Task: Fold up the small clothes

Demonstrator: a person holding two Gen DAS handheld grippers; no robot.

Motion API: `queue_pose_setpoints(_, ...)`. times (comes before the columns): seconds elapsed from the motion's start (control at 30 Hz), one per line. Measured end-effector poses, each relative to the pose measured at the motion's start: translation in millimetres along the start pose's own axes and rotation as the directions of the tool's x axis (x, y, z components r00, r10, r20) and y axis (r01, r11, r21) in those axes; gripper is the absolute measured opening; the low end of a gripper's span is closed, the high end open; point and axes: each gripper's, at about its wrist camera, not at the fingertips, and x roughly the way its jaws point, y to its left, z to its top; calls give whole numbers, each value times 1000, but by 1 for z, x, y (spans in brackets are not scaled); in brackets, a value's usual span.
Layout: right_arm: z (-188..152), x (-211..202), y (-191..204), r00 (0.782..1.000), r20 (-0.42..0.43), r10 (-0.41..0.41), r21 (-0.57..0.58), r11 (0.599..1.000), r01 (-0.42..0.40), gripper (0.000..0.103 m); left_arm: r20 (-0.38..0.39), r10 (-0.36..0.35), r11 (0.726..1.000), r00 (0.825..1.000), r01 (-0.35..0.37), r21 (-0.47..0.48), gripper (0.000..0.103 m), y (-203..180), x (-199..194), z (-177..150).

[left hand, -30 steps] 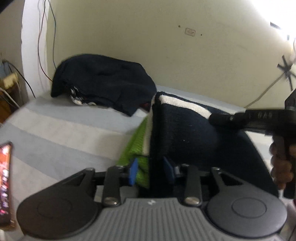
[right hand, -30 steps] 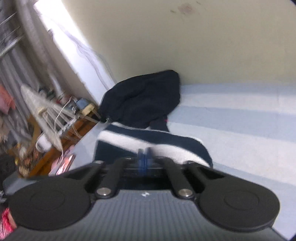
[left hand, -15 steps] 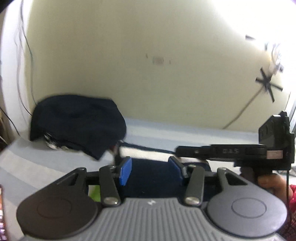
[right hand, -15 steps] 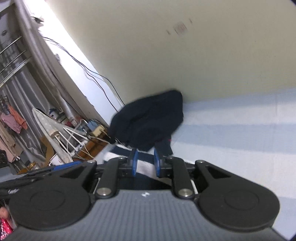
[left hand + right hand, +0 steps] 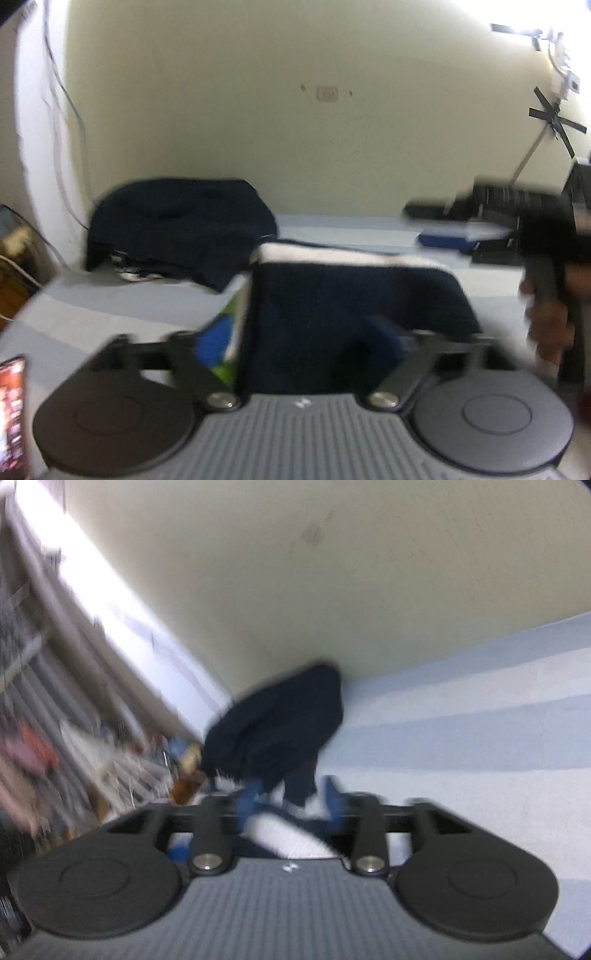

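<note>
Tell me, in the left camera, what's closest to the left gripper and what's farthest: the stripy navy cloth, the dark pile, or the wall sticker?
1. Stripy navy cloth: right between the left gripper fingers.
2. Dark pile: behind, to the left, by the wall.
3. Wall sticker: high up on the back wall.

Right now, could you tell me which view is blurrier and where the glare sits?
Right wrist view: heaviest motion smear, worst on the clutter at left, with a blown-out bright band upper left. Left wrist view: milder blur, the folded garment readable, glare in the top right corner.
</note>
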Motion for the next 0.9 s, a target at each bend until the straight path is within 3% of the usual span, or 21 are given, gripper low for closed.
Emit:
queue_pose_setpoints(0.17,9,-11,-39,997,38,-60,218,975,50,60,1,61,998,998,-61,23,100,-1,-18,-36)
queue_pose_setpoints(0.3,5,-13,-61,996,11,-88,343,936,79,60,-10,56,996,998,-57,-74,103,12,-18,-48)
queue_pose_setpoints(0.9,3,-11,-59,994,0,-107,312,945,101,57,-20,47,992,999,-49,-113,103,19,-17,-49)
